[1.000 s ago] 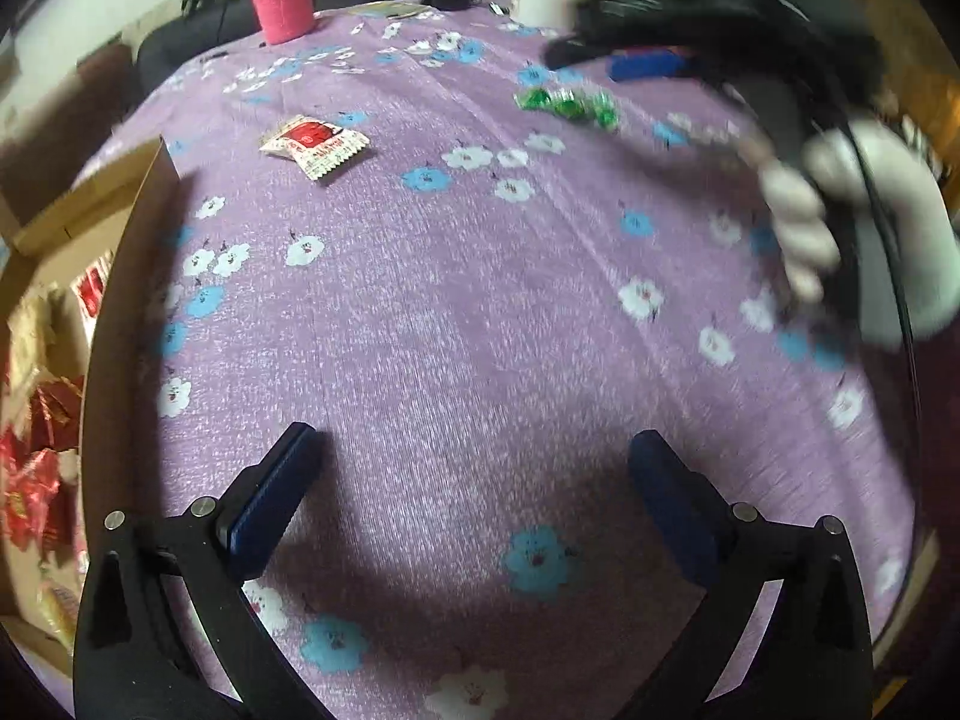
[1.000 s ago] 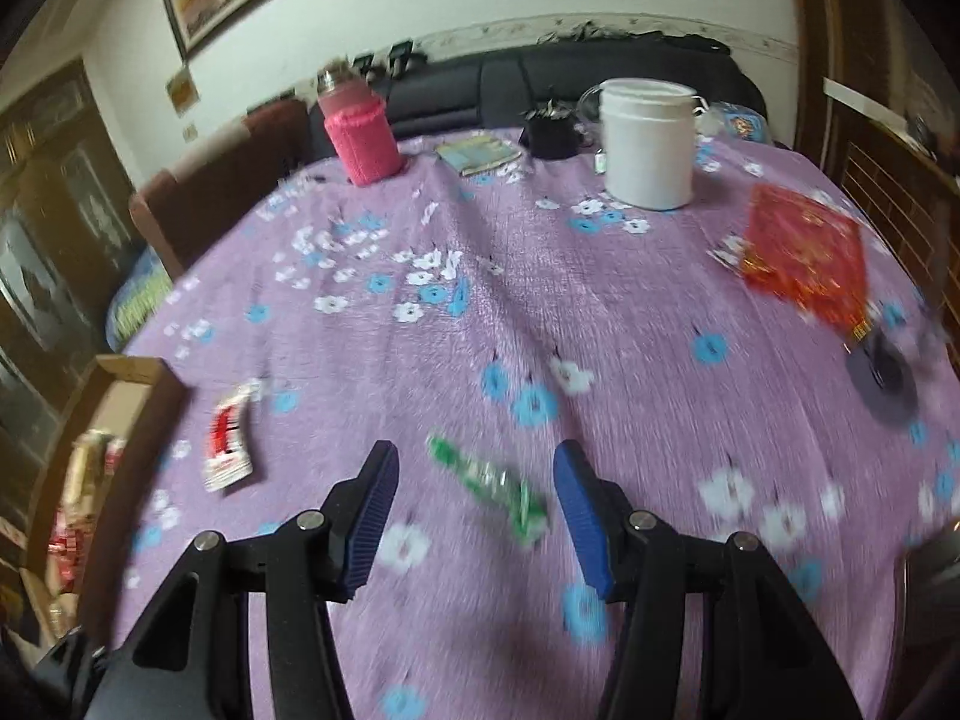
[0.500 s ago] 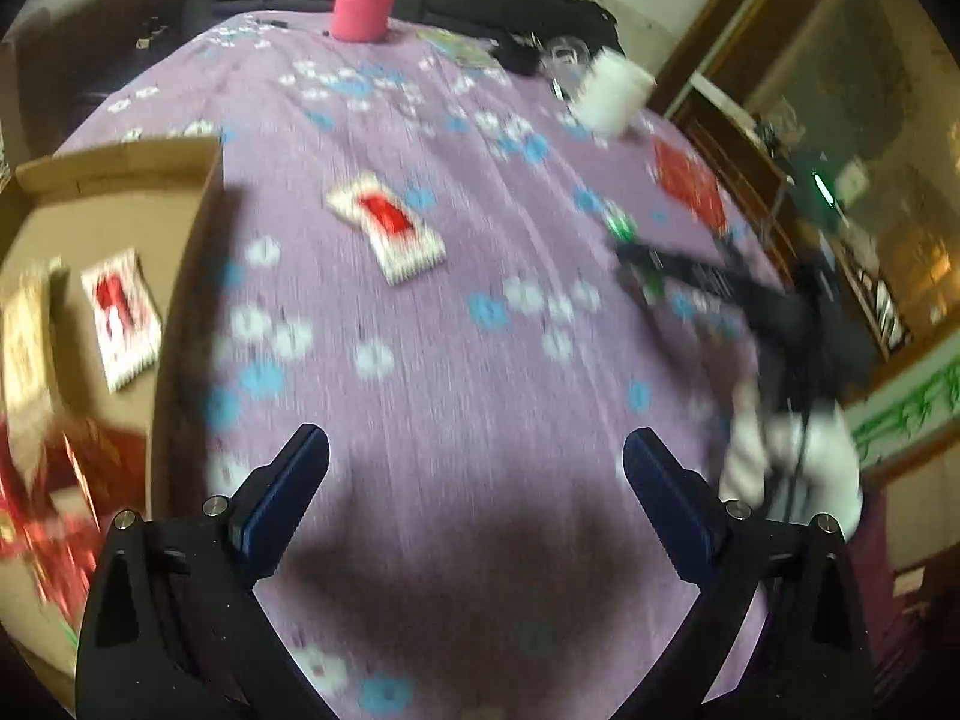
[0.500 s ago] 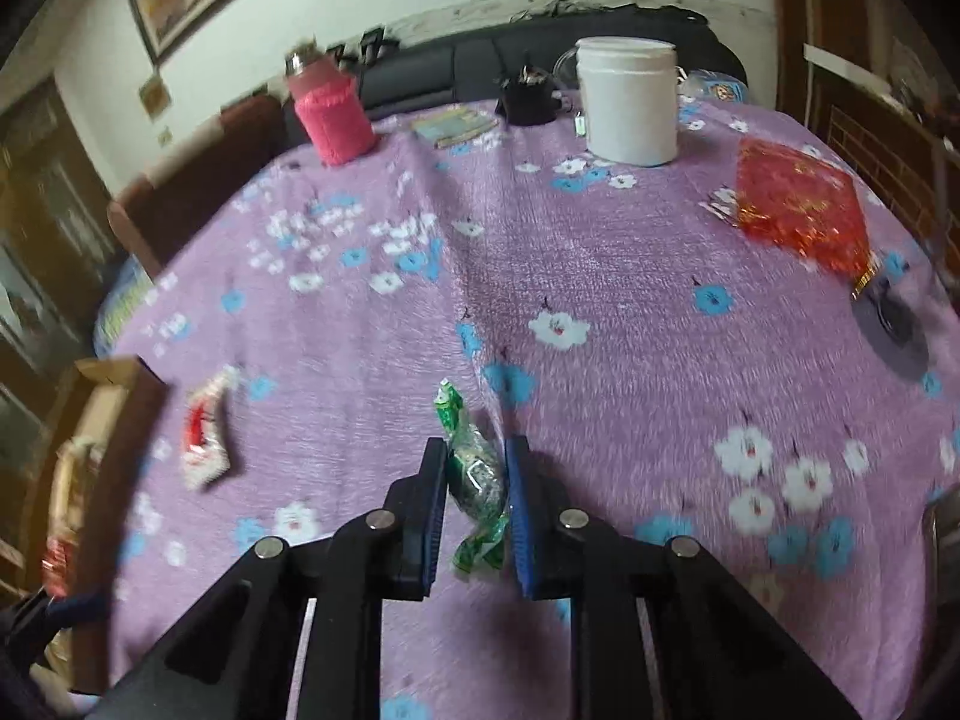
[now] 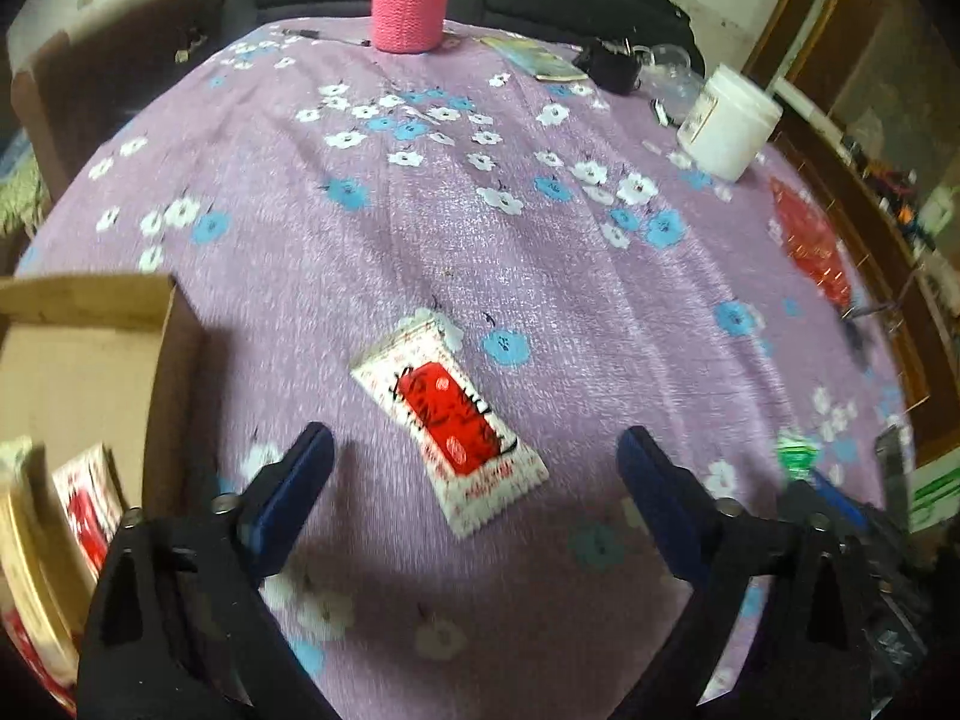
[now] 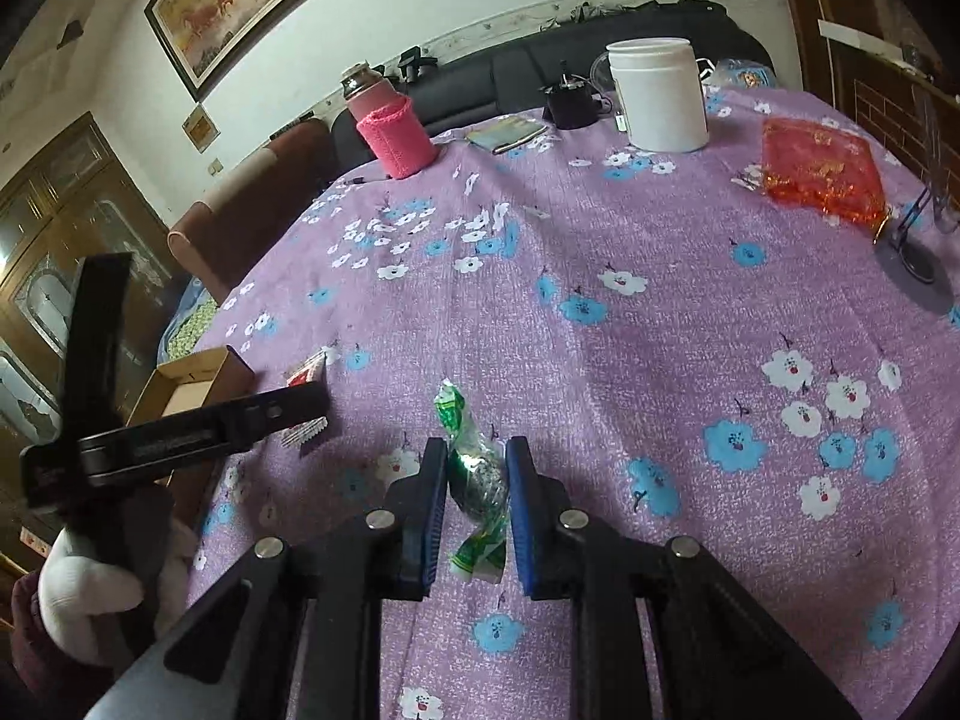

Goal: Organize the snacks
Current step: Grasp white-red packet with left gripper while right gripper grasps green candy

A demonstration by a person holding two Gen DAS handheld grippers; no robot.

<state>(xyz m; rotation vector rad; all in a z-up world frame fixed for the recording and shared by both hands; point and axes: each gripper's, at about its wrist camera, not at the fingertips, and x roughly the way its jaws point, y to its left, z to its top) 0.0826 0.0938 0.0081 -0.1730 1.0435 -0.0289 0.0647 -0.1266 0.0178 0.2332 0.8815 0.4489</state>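
A white snack packet with a red label [image 5: 451, 414] lies flat on the purple flowered tablecloth [image 5: 456, 222]. My left gripper [image 5: 474, 468] is open and hovers just above and around it. My right gripper [image 6: 477, 483] is shut on a green wrapped candy [image 6: 477, 474] and holds it above the cloth; the candy also shows at the right edge of the left wrist view [image 5: 797, 457]. A cardboard box [image 5: 78, 360] with snack packets inside stands at the left table edge. The left gripper [image 6: 180, 426] also shows at the left of the right wrist view, partly covering the packet [image 6: 306, 375].
A pink-sleeved flask [image 6: 393, 132], a white jar [image 6: 657, 96], a booklet [image 6: 507, 135] and a black object [image 6: 570, 105] stand at the far side. A red foil bag [image 6: 819, 171] and a black stand [image 6: 918, 264] lie at the right. A sofa is behind the table.
My right gripper closed on the green candy and lifted it. My left gripper moved forward until the red-and-white packet lay between its open fingers.
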